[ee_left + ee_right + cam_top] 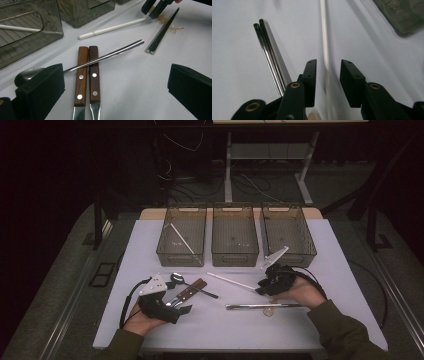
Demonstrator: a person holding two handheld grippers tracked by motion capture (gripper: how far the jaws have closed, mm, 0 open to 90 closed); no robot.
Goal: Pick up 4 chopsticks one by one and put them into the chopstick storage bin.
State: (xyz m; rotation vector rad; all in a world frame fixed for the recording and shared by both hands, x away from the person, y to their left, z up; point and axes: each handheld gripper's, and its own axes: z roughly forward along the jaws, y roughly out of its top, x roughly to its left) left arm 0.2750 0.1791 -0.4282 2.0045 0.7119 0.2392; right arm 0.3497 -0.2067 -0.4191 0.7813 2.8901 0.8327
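Right gripper (328, 82) jaws apart, straddling my white chopstick (325, 37), its length running straight ahead between them, untouched.

I count three grey bins (235, 237), two white chopsticks (231, 281), one pair of metal chopsticks (260, 306), two wooden-handled knives (86, 75) and one black spoon (192, 285).

On the surface (150, 245), three bins (235, 235) line up at twelve o'clock, a chopstick (181, 239) in the leftmost; two knives (185, 296) under a spoon (192, 286) lie at eight, metal chopsticks (262, 306) at five.
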